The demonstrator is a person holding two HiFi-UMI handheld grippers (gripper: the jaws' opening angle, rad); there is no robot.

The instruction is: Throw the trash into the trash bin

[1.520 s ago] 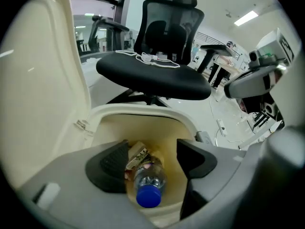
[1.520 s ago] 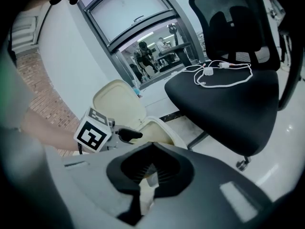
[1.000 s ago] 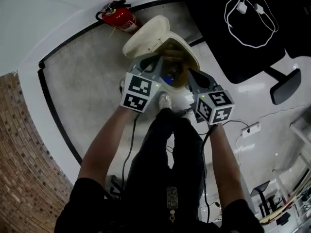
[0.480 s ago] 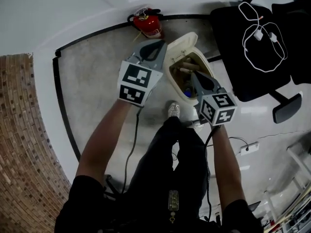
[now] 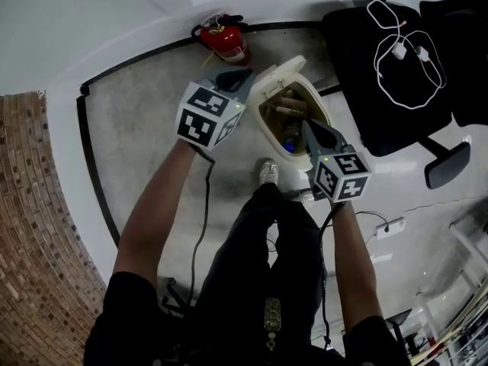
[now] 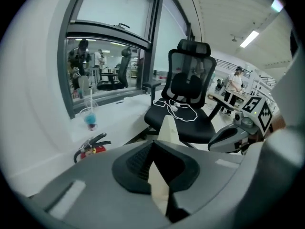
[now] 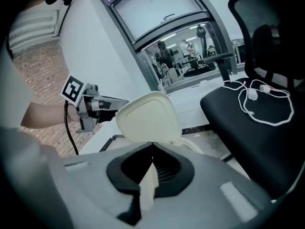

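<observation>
A cream trash bin (image 5: 267, 90) stands on the floor with its lid (image 7: 147, 118) raised. Brown trash (image 5: 288, 111) and something blue lie inside it. My left gripper (image 5: 242, 75) hovers just left of the bin's lid, jaws shut and empty; in the left gripper view (image 6: 155, 143) the lid's edge (image 6: 167, 128) shows past the tips. My right gripper (image 5: 306, 125) hangs over the bin's near right rim, its jaws (image 7: 152, 145) closed tip to tip with nothing in them.
A red fire extinguisher (image 5: 226, 40) lies by the wall behind the bin. A black office chair (image 5: 396, 59) with a white cable (image 5: 400, 52) on its seat stands right of the bin. My feet (image 5: 268, 172) are close before the bin. A brick wall (image 5: 38, 227) runs on the left.
My left gripper has risen and swung left, from the bin's opening to beside the raised lid. The right gripper has stayed near the bin's right rim.
</observation>
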